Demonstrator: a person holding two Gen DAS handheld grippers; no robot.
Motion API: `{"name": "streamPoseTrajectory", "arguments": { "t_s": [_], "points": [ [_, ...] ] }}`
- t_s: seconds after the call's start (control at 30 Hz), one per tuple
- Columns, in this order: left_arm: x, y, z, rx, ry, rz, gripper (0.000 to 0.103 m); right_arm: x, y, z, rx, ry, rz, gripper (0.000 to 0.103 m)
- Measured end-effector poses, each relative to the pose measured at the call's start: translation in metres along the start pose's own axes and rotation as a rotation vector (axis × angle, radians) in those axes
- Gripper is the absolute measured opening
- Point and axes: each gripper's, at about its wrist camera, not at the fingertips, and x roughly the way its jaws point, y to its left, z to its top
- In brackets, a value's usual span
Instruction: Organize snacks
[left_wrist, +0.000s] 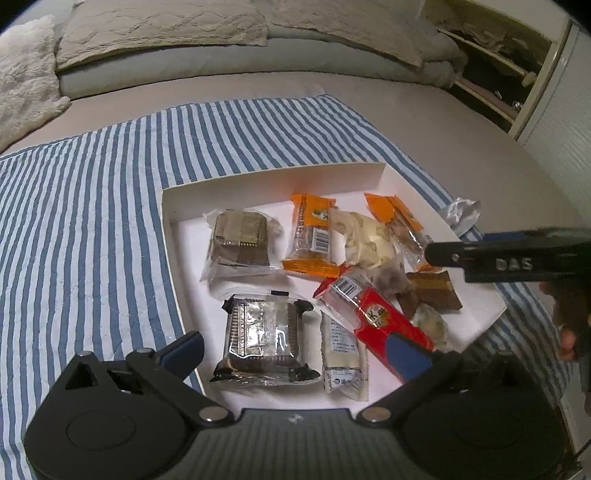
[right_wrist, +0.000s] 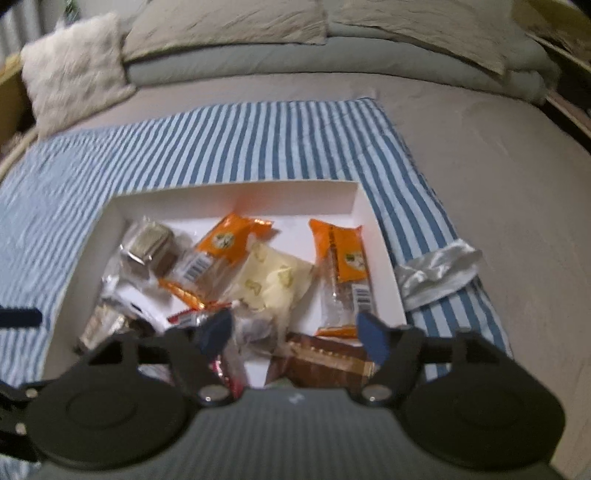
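Observation:
A white shallow box (left_wrist: 273, 181) (right_wrist: 236, 195) lies on a blue striped cloth (left_wrist: 92, 206) (right_wrist: 258, 140) and holds several wrapped snacks: orange packs (left_wrist: 312, 236) (right_wrist: 343, 251), a red pack (left_wrist: 373, 317), a cream pack (left_wrist: 365, 240) (right_wrist: 273, 280), clear-wrapped dark biscuits (left_wrist: 262, 336) (left_wrist: 240, 240) and a brown pack (left_wrist: 436, 291) (right_wrist: 328, 362). My left gripper (left_wrist: 295, 350) is open and empty over the box's near edge. My right gripper (right_wrist: 295, 332) is open and empty over the box's near side; its body also shows in the left wrist view (left_wrist: 513, 258).
A crumpled silver wrapper (left_wrist: 461, 214) (right_wrist: 439, 273) lies on the cloth just right of the box. Pillows (left_wrist: 159, 33) (right_wrist: 74, 77) lie at the head of the bed. An open shelf unit (left_wrist: 498, 62) stands at the far right.

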Motion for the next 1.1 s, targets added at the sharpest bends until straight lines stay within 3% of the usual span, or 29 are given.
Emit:
{"name": "streamPoseTrajectory", "arguments": {
  "t_s": [0.03,0.2,0.53,0.73,1.1],
  "points": [
    [-0.003,0.0,0.0,-0.003,-0.005,-0.002,0.103,-0.003,-0.001,-0.001,0.013,-0.002,0.001,0.095],
    [-0.016,0.0,-0.001,-0.016,-0.018,-0.001,0.103,-0.023,-0.005,-0.006,0.031,-0.051,-0.022,0.102],
    [-0.067,0.007,-0.005,-0.054,-0.129,0.037,0.103,-0.082,-0.001,-0.015,0.085,-0.178,0.027,0.103],
    [-0.114,0.012,-0.013,-0.05,-0.246,0.12,0.103,-0.122,0.013,-0.032,0.093,-0.277,0.021,0.102],
    [-0.186,0.031,-0.056,-0.098,-0.418,0.234,0.103,-0.174,0.045,-0.082,0.067,-0.333,0.008,0.102]
  ]
}}
